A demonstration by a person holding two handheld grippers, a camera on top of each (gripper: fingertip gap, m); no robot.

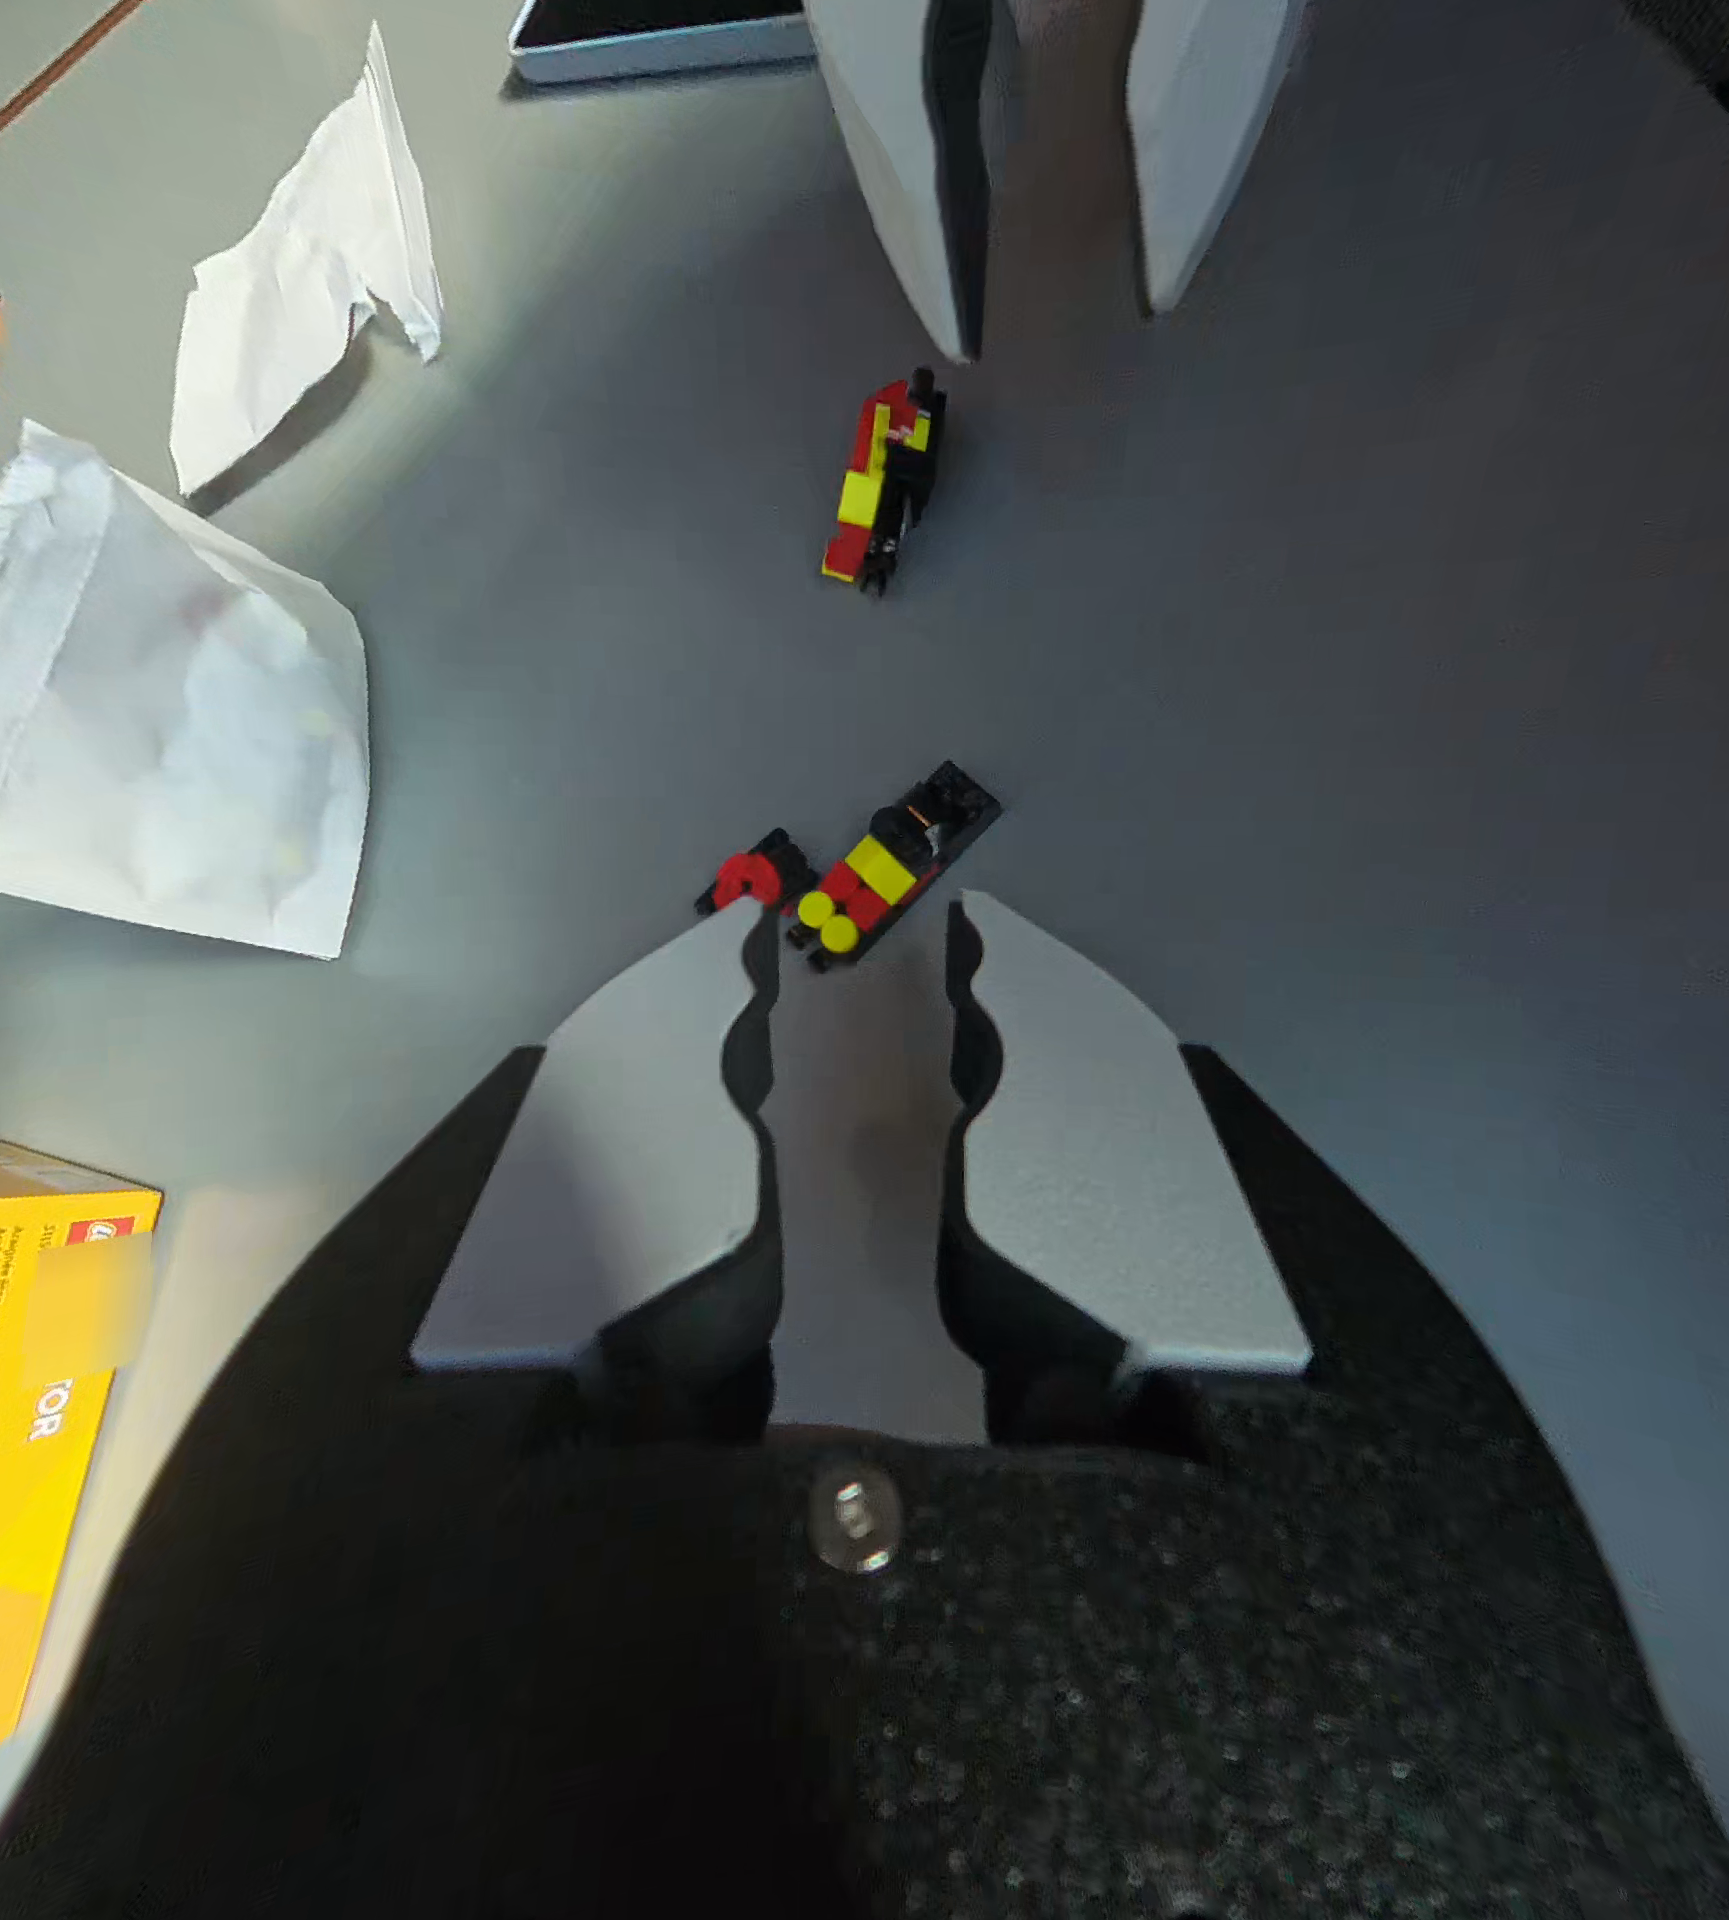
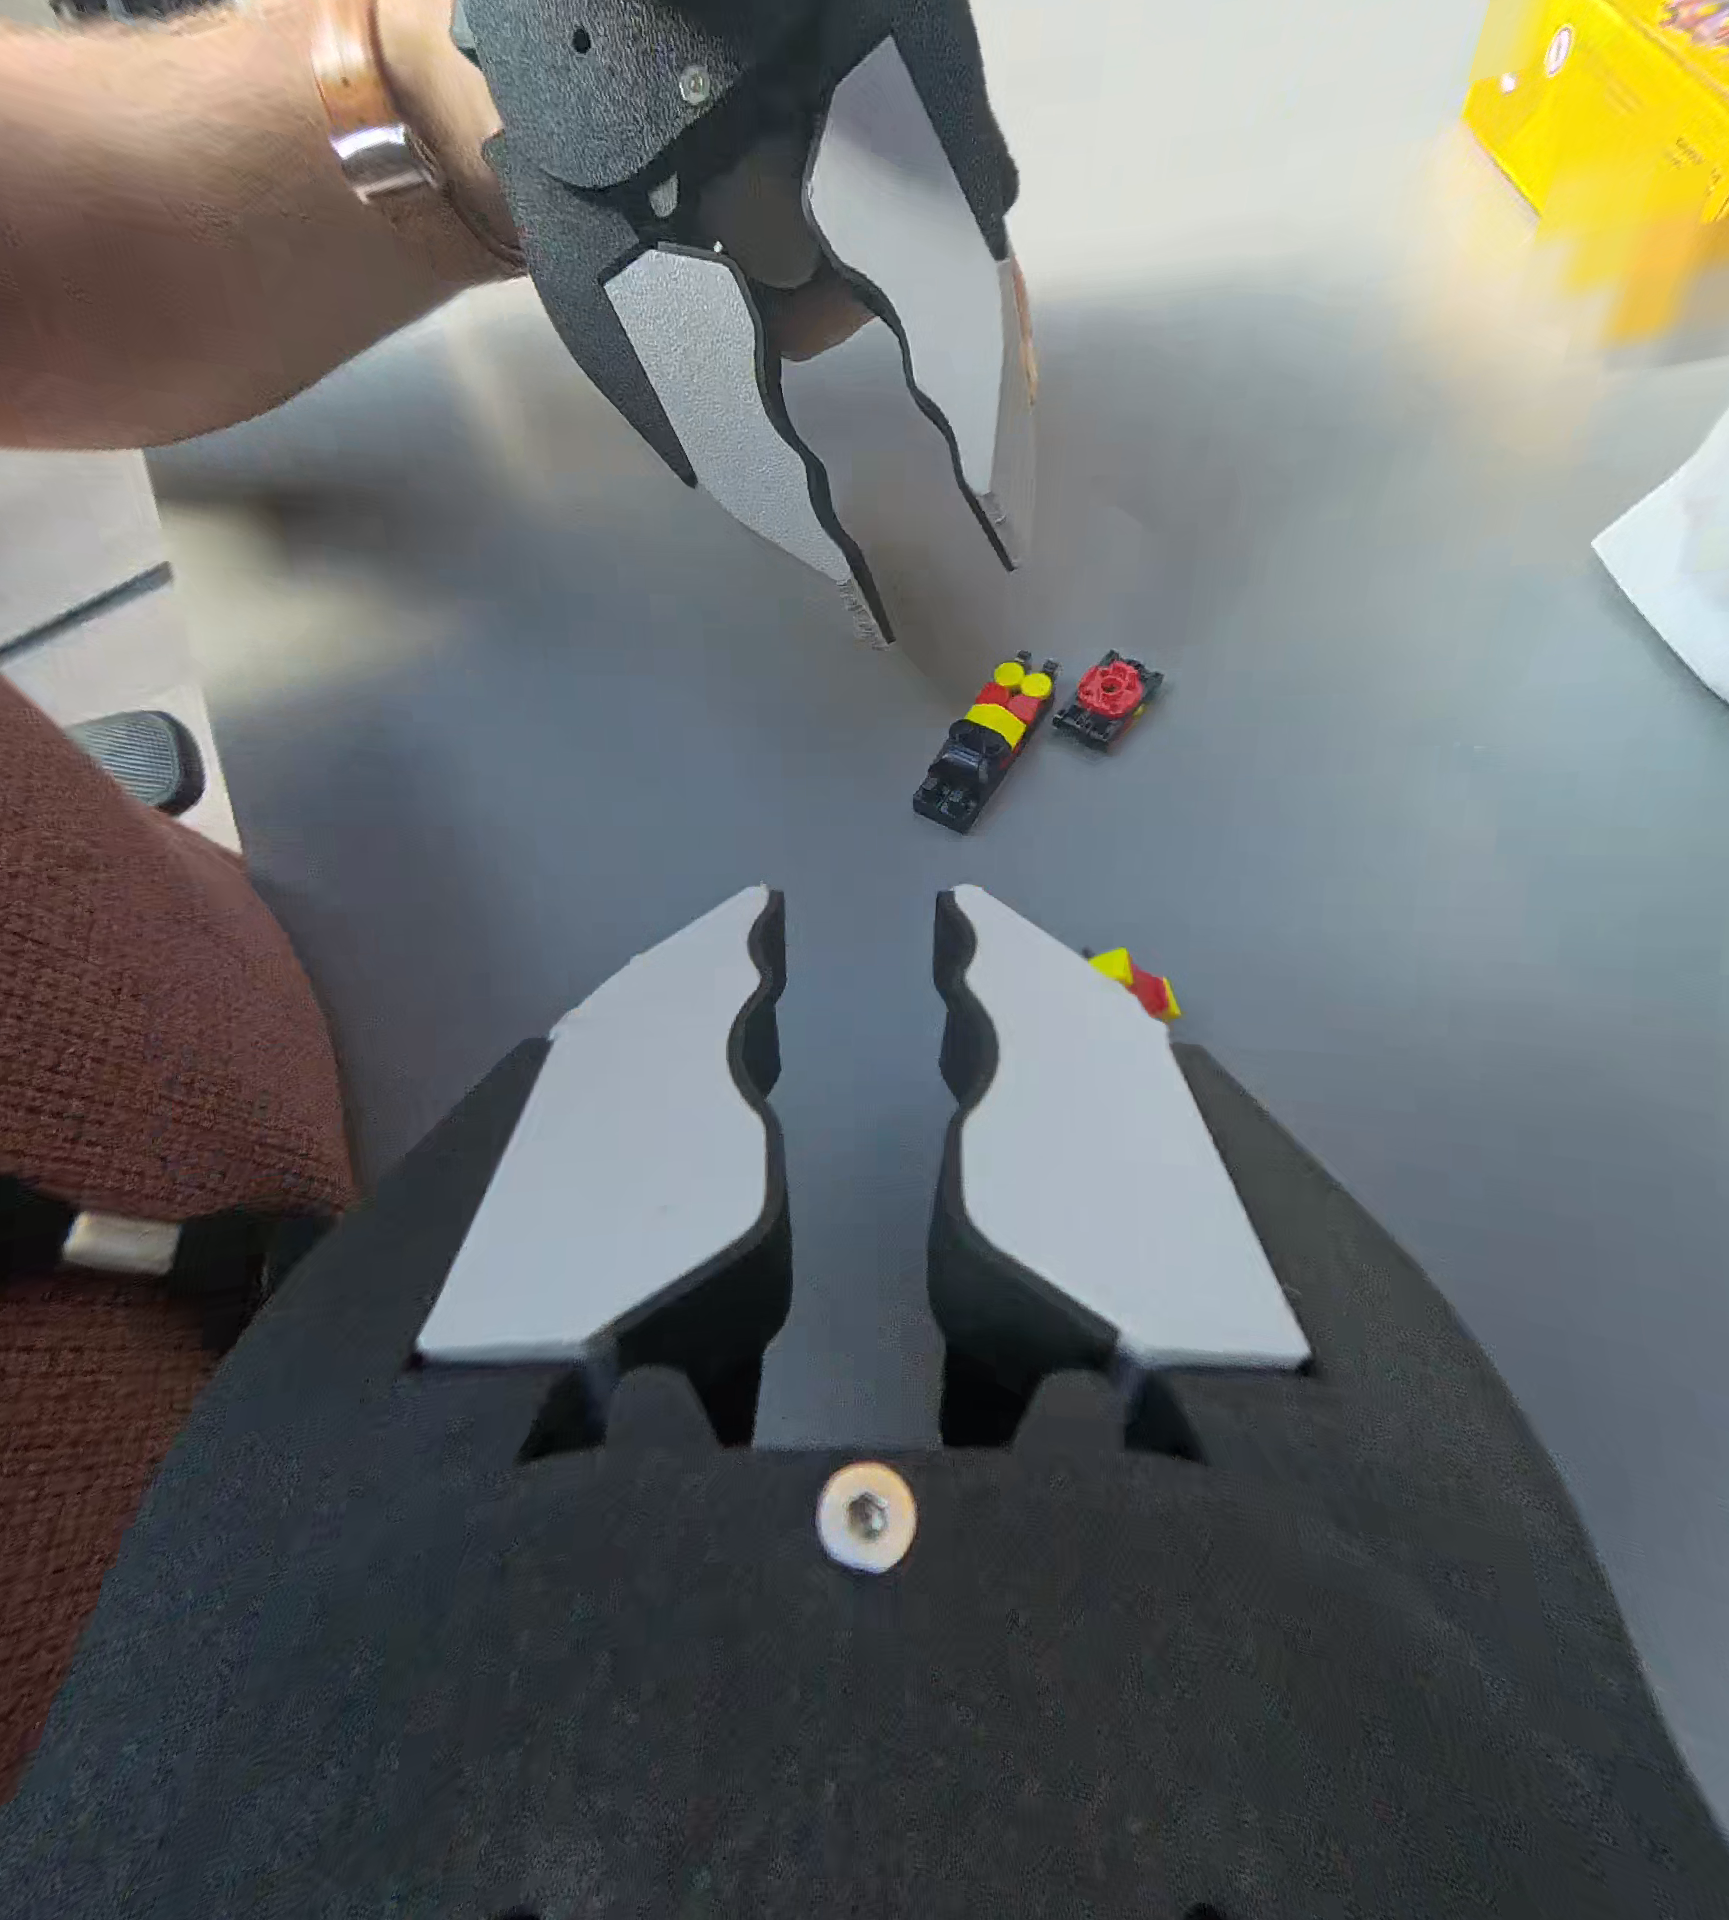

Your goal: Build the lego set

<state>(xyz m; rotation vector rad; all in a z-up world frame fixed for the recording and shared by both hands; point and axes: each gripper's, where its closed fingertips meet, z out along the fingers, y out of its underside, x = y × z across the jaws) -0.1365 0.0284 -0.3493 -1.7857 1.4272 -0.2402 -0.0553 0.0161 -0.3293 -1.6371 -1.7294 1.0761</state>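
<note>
Yellow printed box (image 1: 3, 1455) left of empty, parted left hand-held gripper (image 1: 855, 914).

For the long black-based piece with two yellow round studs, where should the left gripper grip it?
Grip the long black-based piece across its narrow width, at the yellow block mid-length, coming from above. It lies flat on the table, long sides exposed, though the small red-topped piece sits close alongside. Left gripper hovers open nearby.
</note>
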